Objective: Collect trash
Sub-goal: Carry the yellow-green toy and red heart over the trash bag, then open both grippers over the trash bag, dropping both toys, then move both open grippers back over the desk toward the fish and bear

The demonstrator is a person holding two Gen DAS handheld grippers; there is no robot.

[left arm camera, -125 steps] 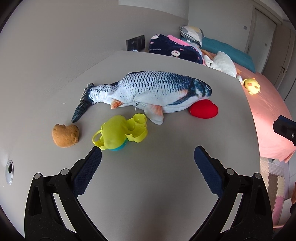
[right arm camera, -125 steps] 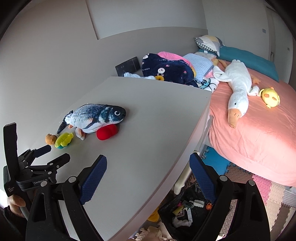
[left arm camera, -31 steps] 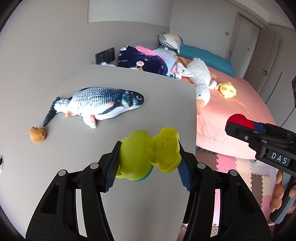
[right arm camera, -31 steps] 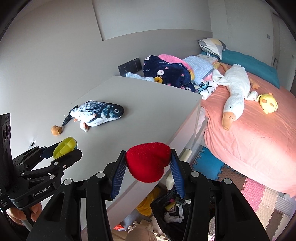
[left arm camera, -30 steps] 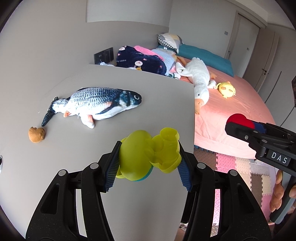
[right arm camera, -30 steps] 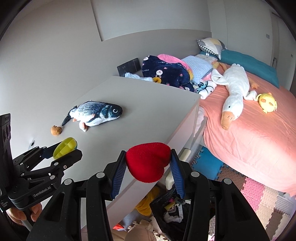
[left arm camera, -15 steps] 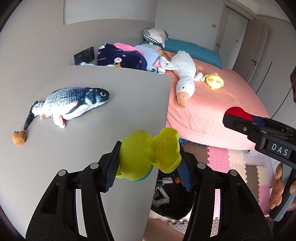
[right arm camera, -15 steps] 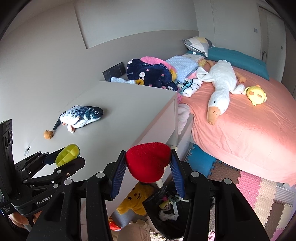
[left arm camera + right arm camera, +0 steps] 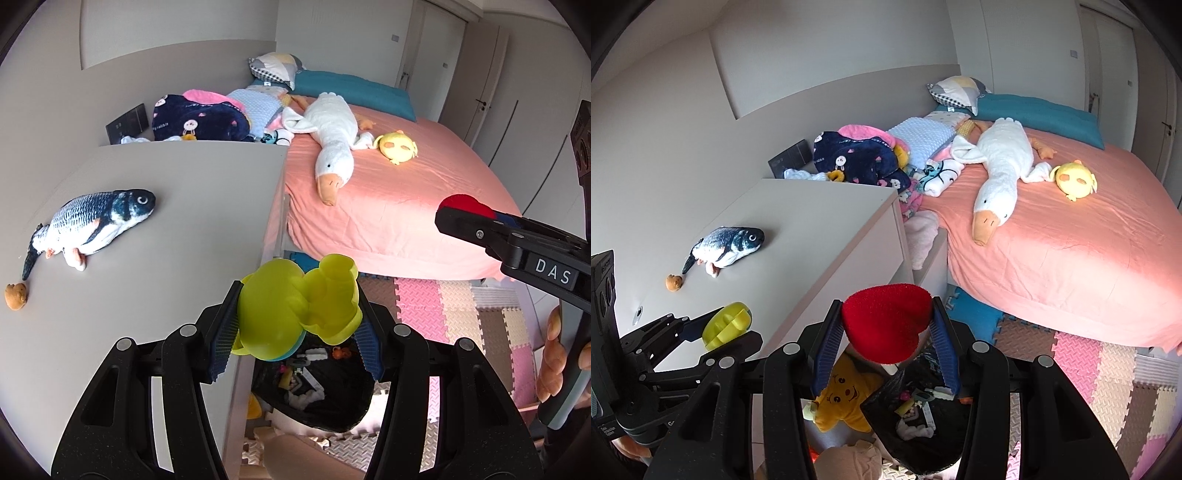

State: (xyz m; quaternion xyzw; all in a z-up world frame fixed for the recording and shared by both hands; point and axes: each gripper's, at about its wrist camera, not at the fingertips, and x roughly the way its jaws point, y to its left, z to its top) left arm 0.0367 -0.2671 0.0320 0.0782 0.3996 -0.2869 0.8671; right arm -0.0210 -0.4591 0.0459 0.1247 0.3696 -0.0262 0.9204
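- The left gripper (image 9: 297, 334) has its jaws pinched on a yellow-green plastic toy (image 9: 295, 314), the blue pads pressing its two sides. The toy hangs clear of the bench (image 9: 177, 206), past its front edge.
- The right gripper (image 9: 886, 343) has its jaws clamped on a red plush heart (image 9: 886, 321), squeezed at its widest part so the soft body bulges above and below the pads. That looks to me a safe hold for something so squashy.
- Both grippers tilt downward and stand side by side over the floor beside the bench, each showing at the edge of the other's view. I take it they are carried together so both pieces can be dropped in one go.
- Below them sits a black bin bag (image 9: 934, 432), mouth open, with small bits of litter already inside. It stands on the floor against the bench front, next to a yellow star plush (image 9: 842, 398). My guess is it is the target, set there for short trips.
- The toy is roughly above the bag's mouth; the heart hangs over its near rim.
- On the bench a plush fish (image 9: 99, 221) and a small brown bear figure (image 9: 15, 295) lie untouched, well apart from both grippers; probably next.
- The bed (image 9: 1071, 258) with its white goose plush (image 9: 1001, 166) is off to the side, not involved.
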